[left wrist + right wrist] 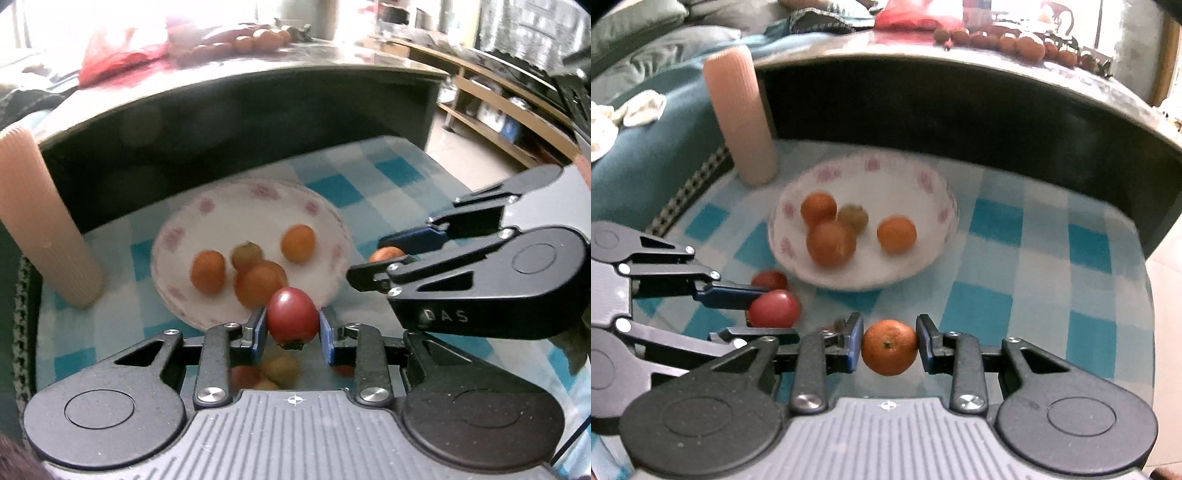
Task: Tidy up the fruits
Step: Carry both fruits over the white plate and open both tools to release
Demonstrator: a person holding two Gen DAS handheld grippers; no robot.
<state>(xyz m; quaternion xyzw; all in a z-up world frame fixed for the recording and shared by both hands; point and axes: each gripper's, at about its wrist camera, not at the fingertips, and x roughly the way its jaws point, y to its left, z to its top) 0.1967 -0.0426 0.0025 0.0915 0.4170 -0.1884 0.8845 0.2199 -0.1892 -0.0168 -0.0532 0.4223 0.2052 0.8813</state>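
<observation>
Red tomato (292,314) is pinched across its middle in the left gripper (292,325) fingers, just in front of the bowl (221,206). It's probably soft and slick, so go gentle. Right gripper (890,345) fingers clamp a small orange (890,347), firmer-looking, also near the bowl, above the checkered bench (1089,240).

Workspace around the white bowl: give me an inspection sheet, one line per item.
Surface: blue-checked cloth under glass.
Job's things: white bowl holds three oranges and a greenish fruit; a red fruit lies beside it.
Clutter: ribbed pink cylinder, upright.
Grippers: left gripper shut on red tomato; right gripper shut on small orange.
Cables: nothing seen.
Surroundings: dark counter with more fruit.
</observation>
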